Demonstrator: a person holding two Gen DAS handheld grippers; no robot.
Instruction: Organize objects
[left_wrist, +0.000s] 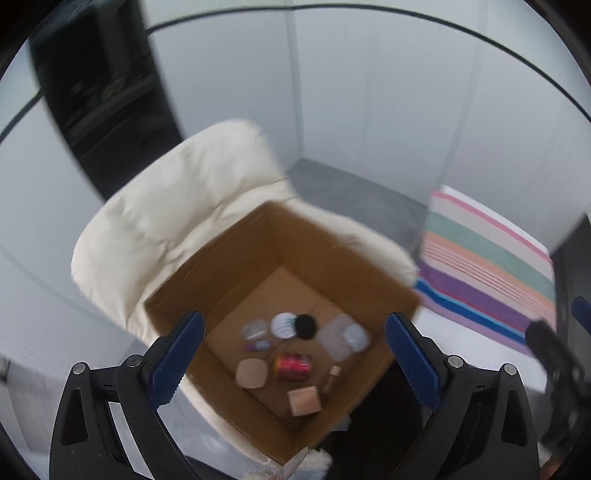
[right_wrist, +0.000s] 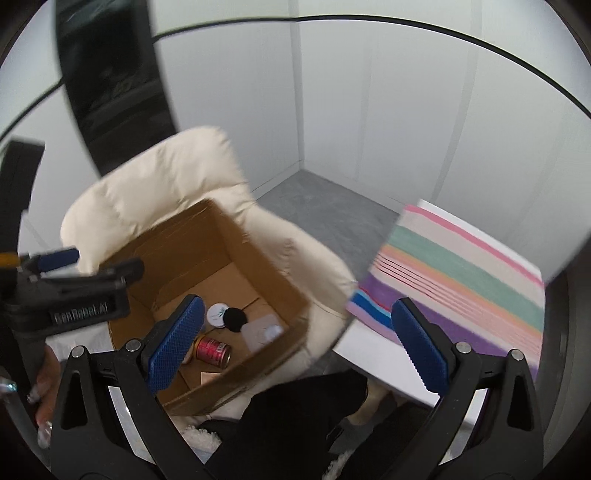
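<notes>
An open cardboard box rests on a cream padded chair. On its floor lie a red can, a white round tin, a black puff, a clear pouch, a beige compact, a small pink box and a slim tube. My left gripper hangs open above the box, holding nothing. My right gripper is open and empty, right of the box over the chair's edge.
A striped cloth covers a white table to the right. Grey floor and white wall panels lie beyond. A dark tall cabinet stands behind the chair. A person's hand holds the left gripper's handle; dark trousers show below.
</notes>
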